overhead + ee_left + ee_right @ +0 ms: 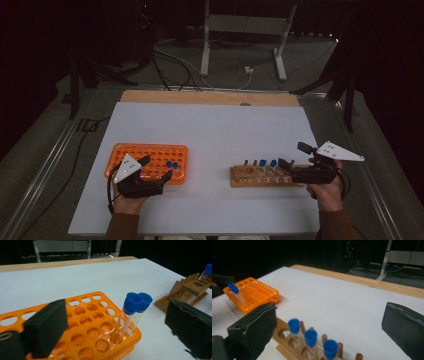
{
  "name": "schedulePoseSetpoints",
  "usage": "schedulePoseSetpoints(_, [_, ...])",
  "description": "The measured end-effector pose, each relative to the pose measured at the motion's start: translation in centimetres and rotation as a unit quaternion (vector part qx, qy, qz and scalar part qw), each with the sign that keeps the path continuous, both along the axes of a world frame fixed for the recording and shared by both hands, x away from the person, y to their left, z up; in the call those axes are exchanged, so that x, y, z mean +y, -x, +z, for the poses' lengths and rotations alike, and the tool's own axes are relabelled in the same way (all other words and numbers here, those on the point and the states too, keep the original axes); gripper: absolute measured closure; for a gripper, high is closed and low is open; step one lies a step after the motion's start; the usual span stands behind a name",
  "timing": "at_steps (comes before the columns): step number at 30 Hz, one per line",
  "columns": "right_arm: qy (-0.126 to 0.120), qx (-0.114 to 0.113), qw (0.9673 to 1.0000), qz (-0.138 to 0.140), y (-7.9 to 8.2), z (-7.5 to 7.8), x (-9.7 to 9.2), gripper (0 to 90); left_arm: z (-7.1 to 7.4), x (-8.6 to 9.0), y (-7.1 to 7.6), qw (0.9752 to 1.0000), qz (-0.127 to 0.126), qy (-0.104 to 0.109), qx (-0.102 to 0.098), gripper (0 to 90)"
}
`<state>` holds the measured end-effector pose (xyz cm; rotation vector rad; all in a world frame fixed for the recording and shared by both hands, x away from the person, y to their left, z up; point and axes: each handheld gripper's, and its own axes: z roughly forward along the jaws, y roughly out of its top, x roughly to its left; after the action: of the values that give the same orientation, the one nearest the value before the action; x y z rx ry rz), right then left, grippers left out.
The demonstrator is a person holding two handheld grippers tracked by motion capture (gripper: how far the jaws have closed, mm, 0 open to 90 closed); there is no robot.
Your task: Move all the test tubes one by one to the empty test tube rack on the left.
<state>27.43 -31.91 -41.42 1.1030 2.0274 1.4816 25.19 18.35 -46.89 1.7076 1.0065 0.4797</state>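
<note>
Two clear tubes with blue caps (pixel 137 302) stand side by side, caps touching, in holes at the right end of the orange rack (pixel 85 322), leaning a little to the right. The rack lies flat on the near left of the white table, most of its holes empty. Whether the tubes hold any liquid cannot be told.

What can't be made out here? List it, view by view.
- High view: tube count in the wooden rack, too small, partly behind the right gripper.
- Left gripper view: wooden rack cut by the edge and a jaw.
- Right gripper view: orange rack blurred, tubes uncountable.
</note>
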Motion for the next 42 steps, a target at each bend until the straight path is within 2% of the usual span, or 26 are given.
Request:
schedulePoseSetpoints(4, [0.016, 0.004, 0.9999, -0.001, -0.1, -0.3, -0.1, 1.4, 0.2, 0.0, 0.1, 1.0, 0.001, 0.004, -0.005, 0.8])
schedulePoseSetpoints(8, [0.02, 0.013, 0.9997, 0.004, -0.3, -0.7, -0.5, 4.5, 0.2, -0.1, 0.1, 1.0, 0.001, 0.005, -0.006, 0.8])
schedulePoseSetpoints(16, [0.033, 0.033, 0.9985, 0.028, -0.5, -1.5, -0.9, 9.3, 0.2, 0.2, 0.0, 0.9999, 0.01, 0.009, -0.002, 0.8])
schedulePoseSetpoints(18, [0.037, 0.033, 0.9982, 0.033, -0.4, -1.6, -1.0, 15.0, 0.2, 0.3, 0.0, 0.9998, 0.013, 0.012, -0.003, 0.8])
schedulePoseSetpoints(24, [0.049, 0.039, 0.997, 0.046, -0.5, -2.0, -1.3, 23.6, 0.1, 0.4, -0.1, 0.9998, 0.015, 0.015, 0.001, 0.9])
schedulePoseSetpoints(28, [0.06, 0.043, 0.996, 0.051, -0.5, -2.3, -1.4, 38.0, 0.0, 0.3, -0.1, 0.9997, 0.017, 0.016, 0.003, 0.9])
schedulePoseSetpoints(34, [0.075, 0.055, 0.9935, 0.066, -0.7, -3.1, -1.0, 52.8, 0.0, 0.4, -0.1, 0.9997, 0.018, 0.017, 0.002, 0.9])
schedulePoseSetpoints(37, [0.077, 0.066, 0.993, 0.061, -1.0, -3.6, -0.9, 54.8, 0.0, 0.4, -0.1, 0.9997, 0.019, 0.017, 0.002, 0.9])
schedulePoseSetpoints(42, [0.083, 0.068, 0.9924, 0.062, -1.1, -4.0, -0.6, 59.4, -0.1, 0.4, -0.2, 0.9996, 0.019, 0.018, 0.004, 0.9])
